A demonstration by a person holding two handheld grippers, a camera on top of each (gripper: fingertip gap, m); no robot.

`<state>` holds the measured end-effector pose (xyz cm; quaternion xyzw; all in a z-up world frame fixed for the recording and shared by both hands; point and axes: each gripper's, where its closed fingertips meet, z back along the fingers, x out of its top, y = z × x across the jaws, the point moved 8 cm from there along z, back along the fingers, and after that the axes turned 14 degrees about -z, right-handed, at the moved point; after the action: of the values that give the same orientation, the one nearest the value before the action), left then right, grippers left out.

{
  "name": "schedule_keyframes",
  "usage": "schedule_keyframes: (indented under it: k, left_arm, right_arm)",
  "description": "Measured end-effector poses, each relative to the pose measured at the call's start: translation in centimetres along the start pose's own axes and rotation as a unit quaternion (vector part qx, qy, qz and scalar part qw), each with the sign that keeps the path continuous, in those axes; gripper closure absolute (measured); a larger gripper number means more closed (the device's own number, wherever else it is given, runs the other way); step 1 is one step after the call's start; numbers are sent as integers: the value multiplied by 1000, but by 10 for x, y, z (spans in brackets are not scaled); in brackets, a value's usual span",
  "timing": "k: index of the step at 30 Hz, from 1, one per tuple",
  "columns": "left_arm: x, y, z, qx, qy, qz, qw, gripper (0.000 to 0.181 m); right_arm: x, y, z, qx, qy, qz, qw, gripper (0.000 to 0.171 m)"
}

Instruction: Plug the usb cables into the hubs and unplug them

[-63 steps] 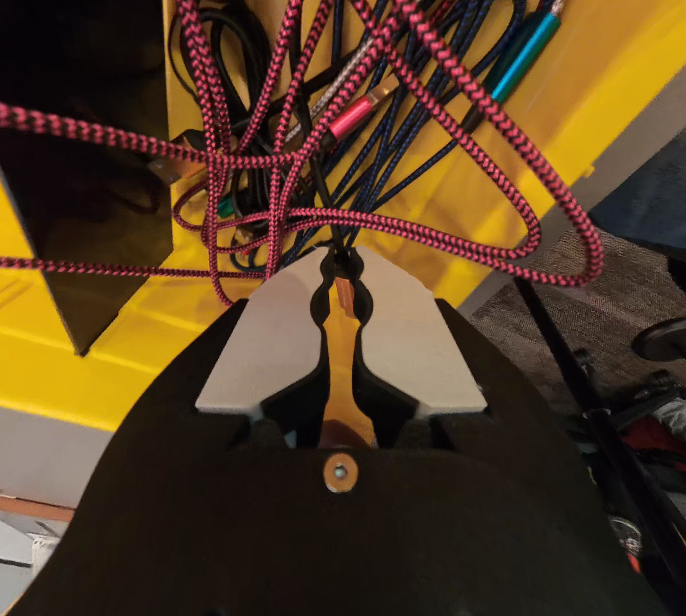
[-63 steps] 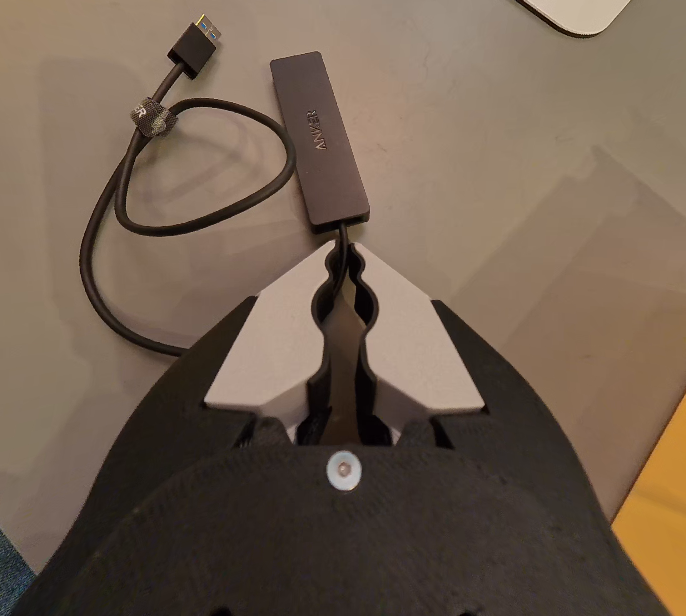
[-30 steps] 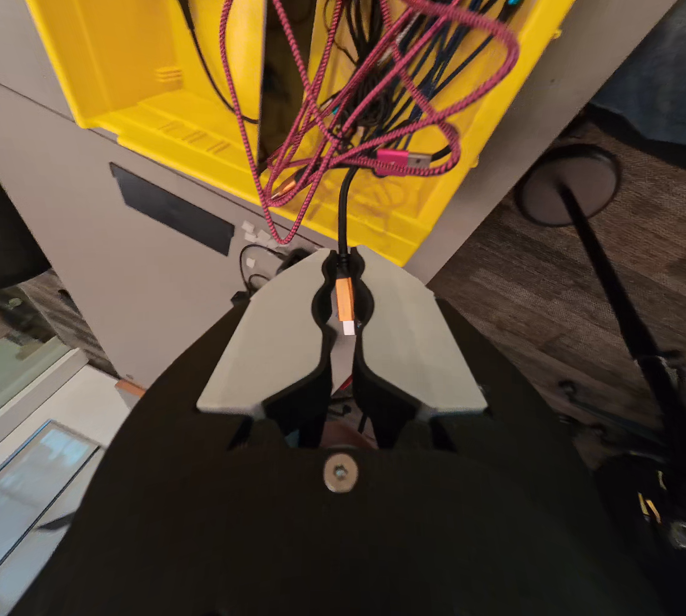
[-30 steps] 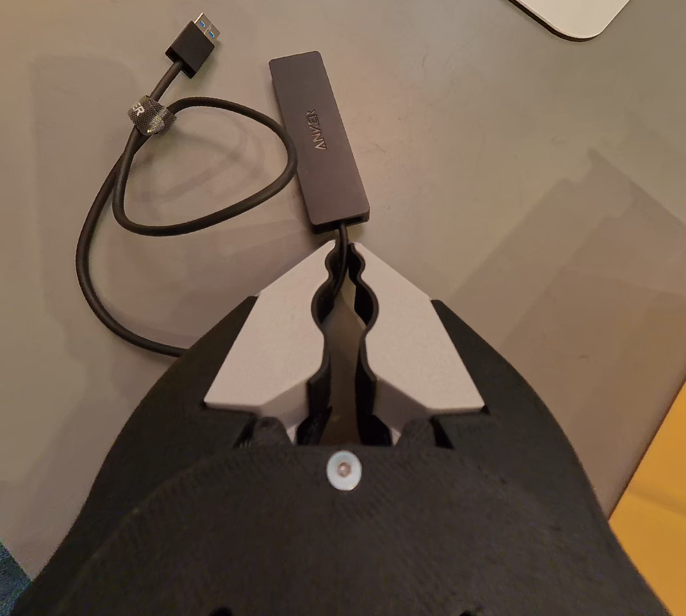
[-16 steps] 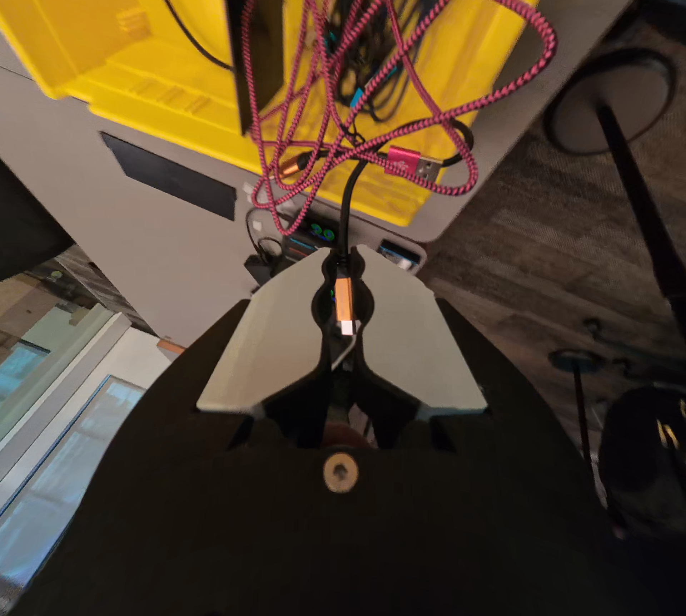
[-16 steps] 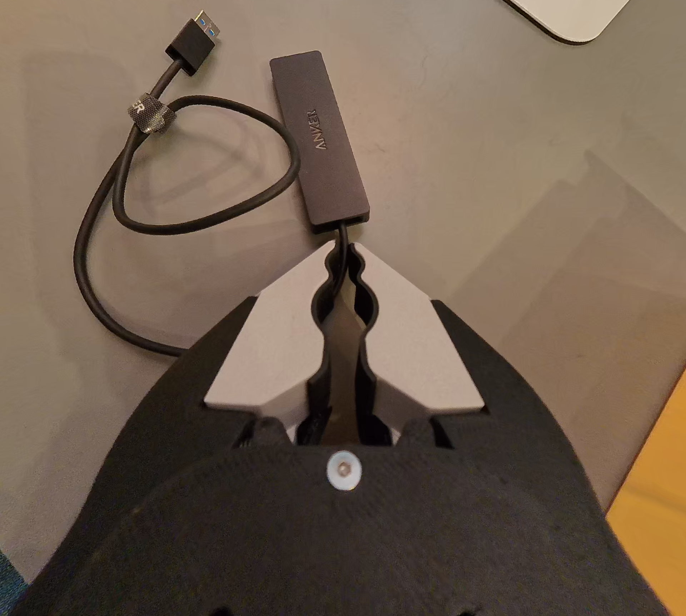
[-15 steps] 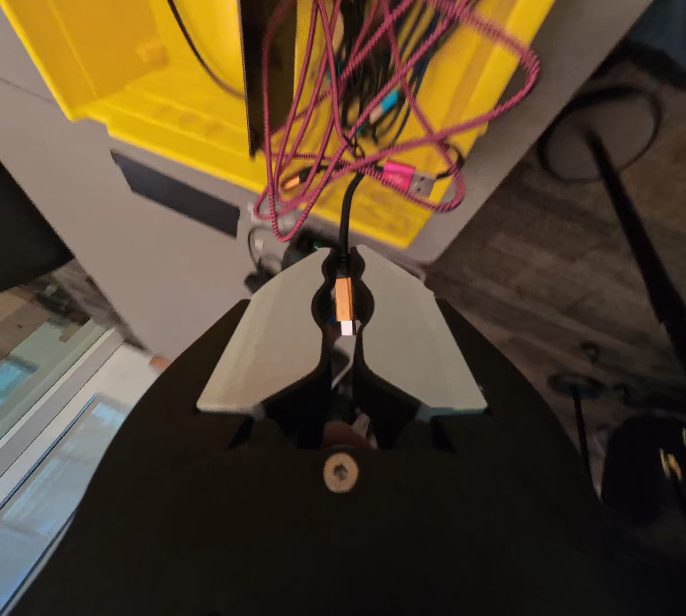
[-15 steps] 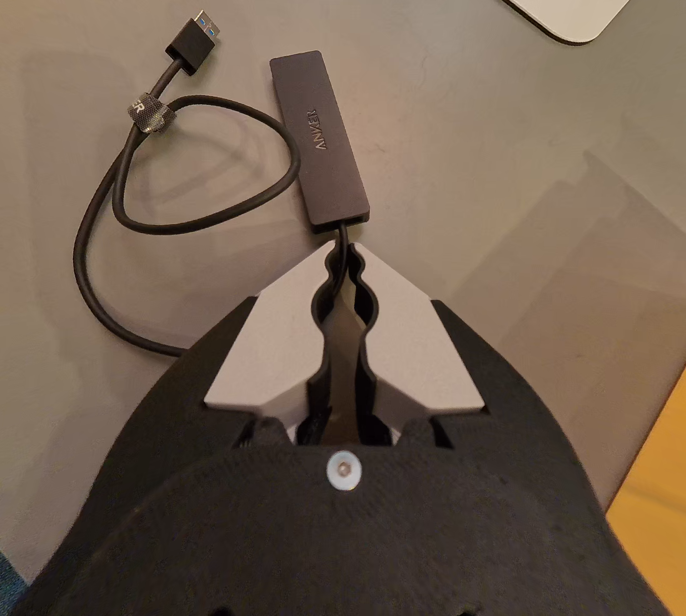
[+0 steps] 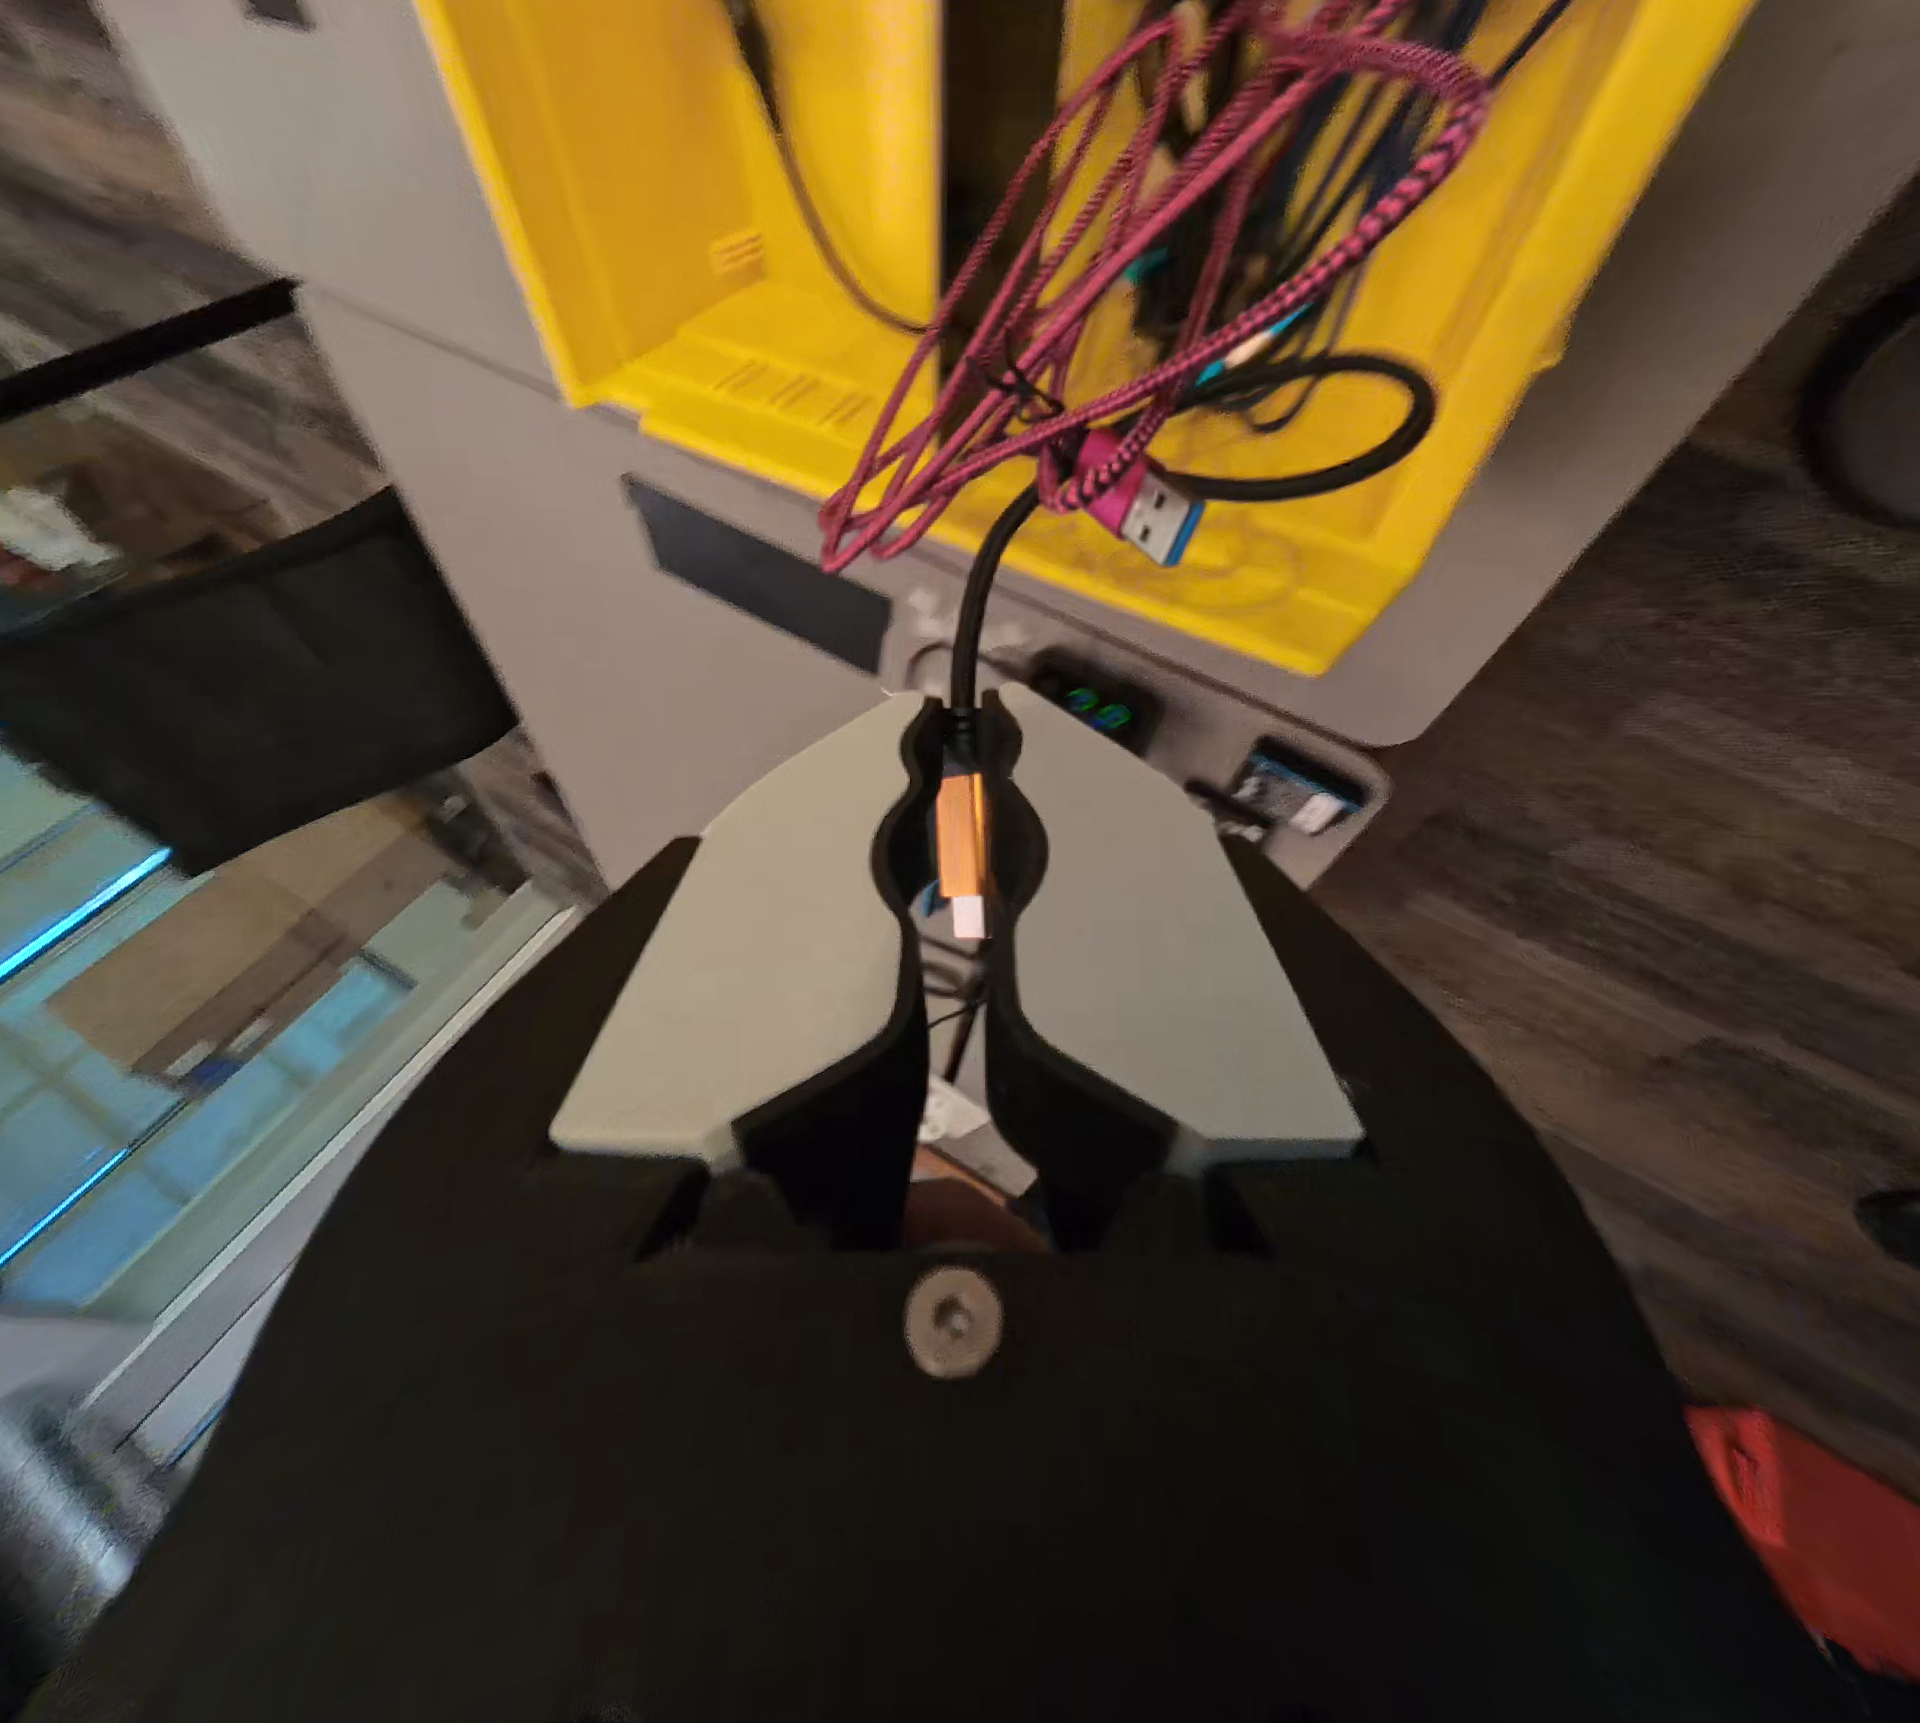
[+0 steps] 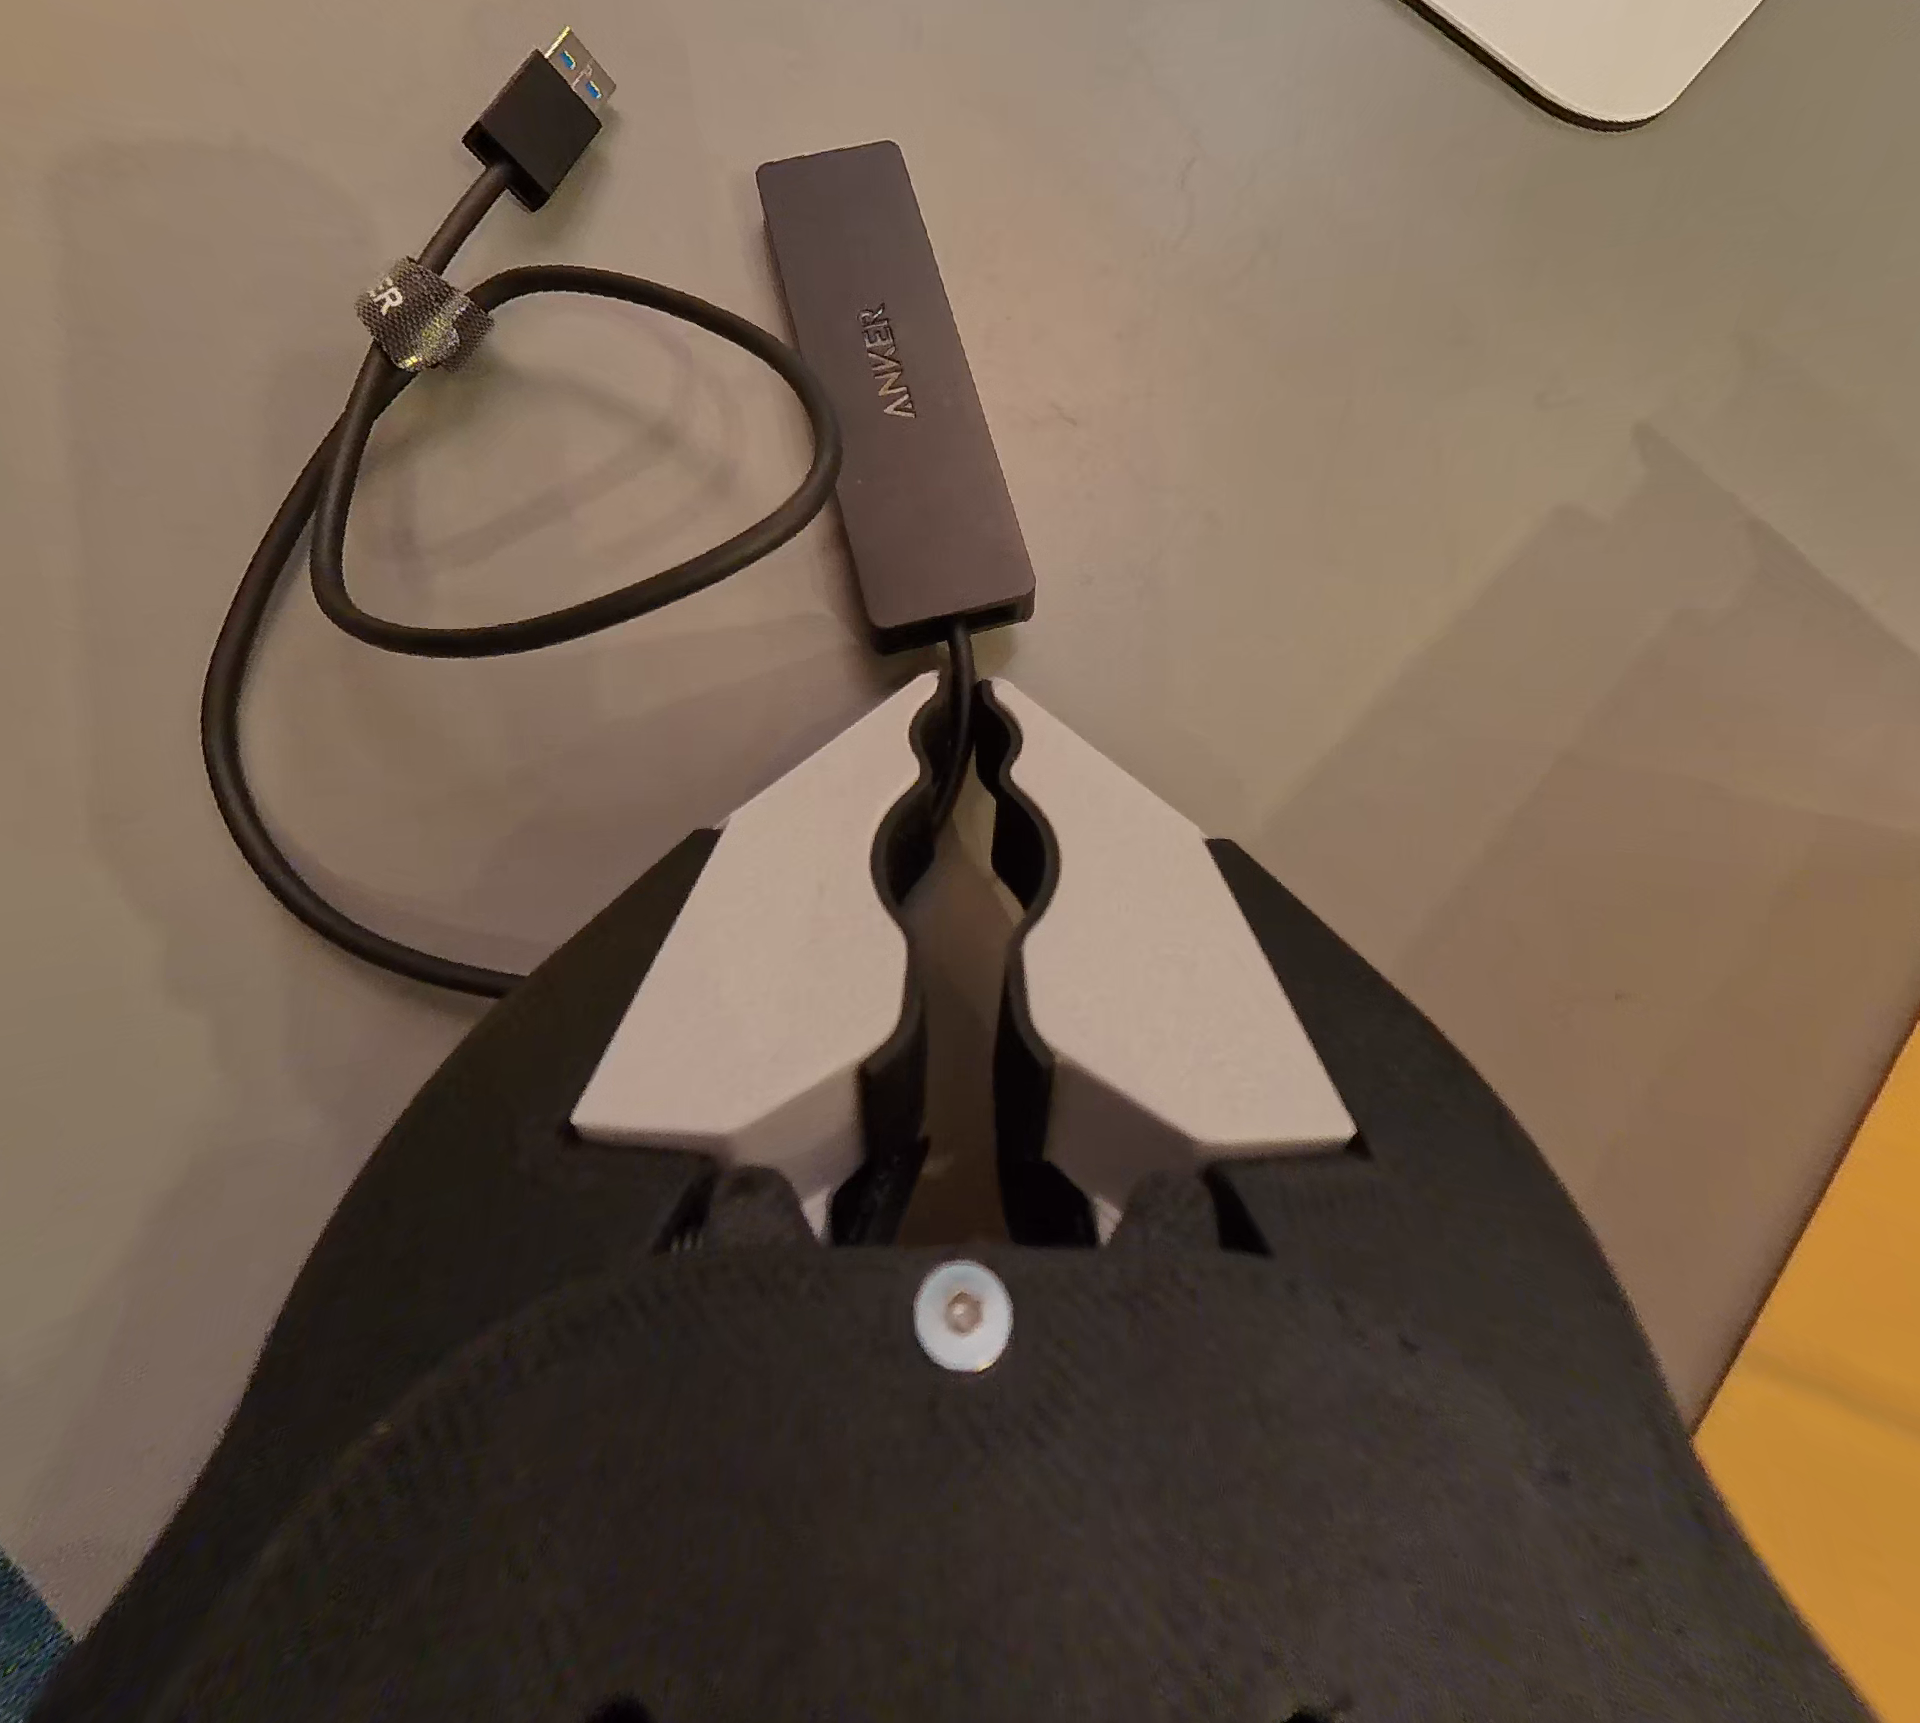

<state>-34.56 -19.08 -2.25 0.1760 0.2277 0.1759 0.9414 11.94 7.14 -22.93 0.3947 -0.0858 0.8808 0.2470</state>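
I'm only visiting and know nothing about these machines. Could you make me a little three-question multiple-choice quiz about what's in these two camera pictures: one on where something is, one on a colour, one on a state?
1. Where does the black hub lie?
A. Flat on the grey table
B. Inside the yellow bin
C. On the floor

2. What colour is the plug between the fingers of the left gripper?
A. Teal
B. Orange
C. White

3. What is the state of the right gripper?
A. Wide open, holding nothing
B. Closed on the hub's own black cable
C. Closed on the pink cable

Answers:
1. A, the hub rests on the grey table, just beyond the fingertips.
2. B, an orange metal plug with a black cable leading out toward the yellow bin.
3. B, the hub's cable leaves the hub's near end and passes between the nearly closed fingertips.
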Motion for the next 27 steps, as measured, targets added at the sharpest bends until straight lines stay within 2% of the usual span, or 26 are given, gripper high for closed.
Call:
schedule_keyframes:
  k: [2,5,8,10,13,15,17,20,25,27]
  left_arm:
    - [-9,10,10,21,-11,34,999,176]
    - [-6,1,-5,9,9,12,1000,175]
    - [-2,0,-1,43,-1,30,999,175]
    - [-12,4,1,90,38,42,994,175]
    - [-3,6,15,117,19,48,992,175]
    - [8,-8,-9,58,11,32,998,175]
    - [16,-26,-33,15,47,-21,999,175]
    - [10,-9,-6,62,23,24,998,175]
    - [1,-29,-16,-24,41,-1,999,175]
    - [-1,-26,-7,-30,8,31,999,175]
  right_arm:
    - [0,0,0,0,0,1,1000,171]
    - [0,0,0,-2,-1,3,1000,171]
    - [0,0,0,-3,-1,4,1000,171]
    - [0,0,0,-2,-1,4,1000,171]
    - [0,0,0,2,0,4,1000,171]
    - [1,0,0,2,0,3,1000,171]
    - [0,0,0,0,0,5,1000,171]
    - [0,1,0,-1,-1,8,1000,171]
    - [0,1,0,-1,-2,9,1000,171]
    - [0,1,0,-1,-2,8,1000,171]
